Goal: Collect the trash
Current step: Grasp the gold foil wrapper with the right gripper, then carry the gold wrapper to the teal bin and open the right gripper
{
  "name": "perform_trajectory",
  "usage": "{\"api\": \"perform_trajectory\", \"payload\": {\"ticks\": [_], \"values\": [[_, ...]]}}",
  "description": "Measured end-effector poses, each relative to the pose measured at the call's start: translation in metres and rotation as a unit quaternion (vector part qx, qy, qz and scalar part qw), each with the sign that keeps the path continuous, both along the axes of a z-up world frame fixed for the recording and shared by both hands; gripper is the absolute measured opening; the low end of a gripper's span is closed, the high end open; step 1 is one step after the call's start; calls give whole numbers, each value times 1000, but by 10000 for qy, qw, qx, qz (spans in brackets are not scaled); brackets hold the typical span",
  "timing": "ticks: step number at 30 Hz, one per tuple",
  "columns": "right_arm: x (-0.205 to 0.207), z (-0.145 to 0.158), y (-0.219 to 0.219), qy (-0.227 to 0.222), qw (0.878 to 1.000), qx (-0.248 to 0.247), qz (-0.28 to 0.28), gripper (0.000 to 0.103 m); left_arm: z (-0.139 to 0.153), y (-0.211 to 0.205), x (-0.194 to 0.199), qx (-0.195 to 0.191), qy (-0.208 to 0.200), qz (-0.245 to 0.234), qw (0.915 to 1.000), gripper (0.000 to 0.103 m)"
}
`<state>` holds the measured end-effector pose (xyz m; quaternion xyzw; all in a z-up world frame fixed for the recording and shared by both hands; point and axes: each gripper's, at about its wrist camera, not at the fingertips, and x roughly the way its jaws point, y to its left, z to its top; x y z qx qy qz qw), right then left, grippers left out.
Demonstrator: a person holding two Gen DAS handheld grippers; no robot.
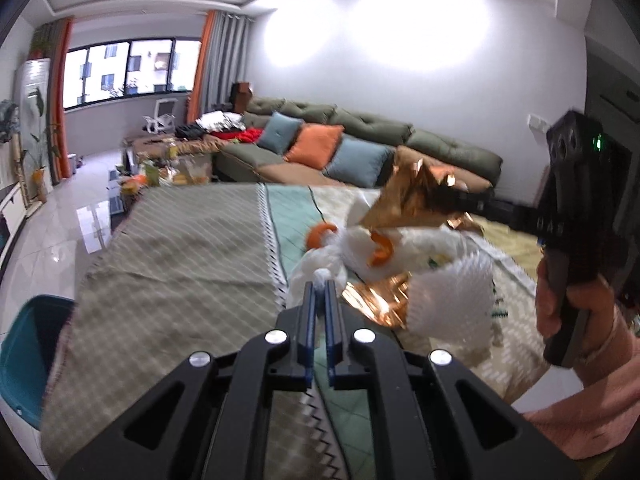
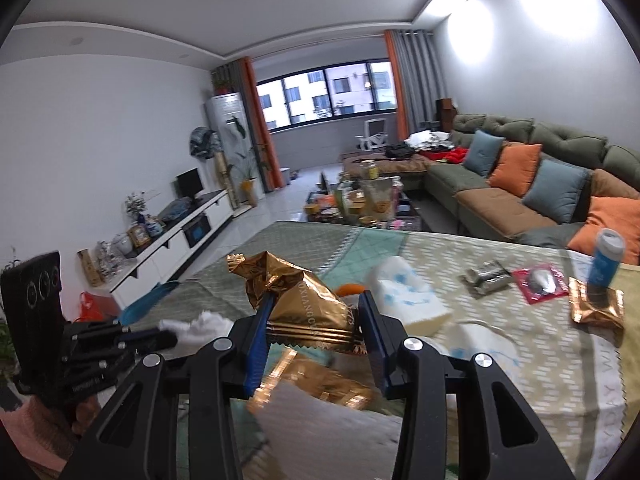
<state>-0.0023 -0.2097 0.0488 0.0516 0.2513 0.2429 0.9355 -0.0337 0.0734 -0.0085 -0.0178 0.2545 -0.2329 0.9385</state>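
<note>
My left gripper (image 1: 320,294) is shut on a white crumpled tissue (image 1: 322,276) just above the patterned tablecloth (image 1: 180,248). In the right wrist view the left gripper (image 2: 168,336) shows at the lower left, with the tissue (image 2: 196,326) at its tips. My right gripper (image 2: 316,308) is shut on a gold snack bag (image 2: 304,300), lifted off the table. From the left wrist view, the right gripper (image 1: 444,198) holds that bag (image 1: 408,200) over a heap of white wrapping (image 1: 404,256) and orange peel (image 1: 380,254).
A gold wrapper (image 2: 316,380) lies under the right gripper. A tissue pack (image 2: 404,292), silver wrapper (image 2: 486,278), red wrapper (image 2: 540,280), blue can (image 2: 606,260) and another gold wrapper (image 2: 596,308) lie on the table. A teal bin (image 1: 24,352) stands at the left edge.
</note>
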Motion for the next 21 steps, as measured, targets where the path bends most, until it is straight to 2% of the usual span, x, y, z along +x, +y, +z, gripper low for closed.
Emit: {"api": "perform_trajectory", "payload": {"ticks": [12, 21], "values": [[30, 2, 92, 168, 9933, 239, 1121, 42, 37, 76, -9, -50, -335, 897, 9954, 6], [55, -3, 172, 384, 9816, 297, 1846, 42, 52, 128, -9, 221, -508, 1617, 9853, 6]]}}
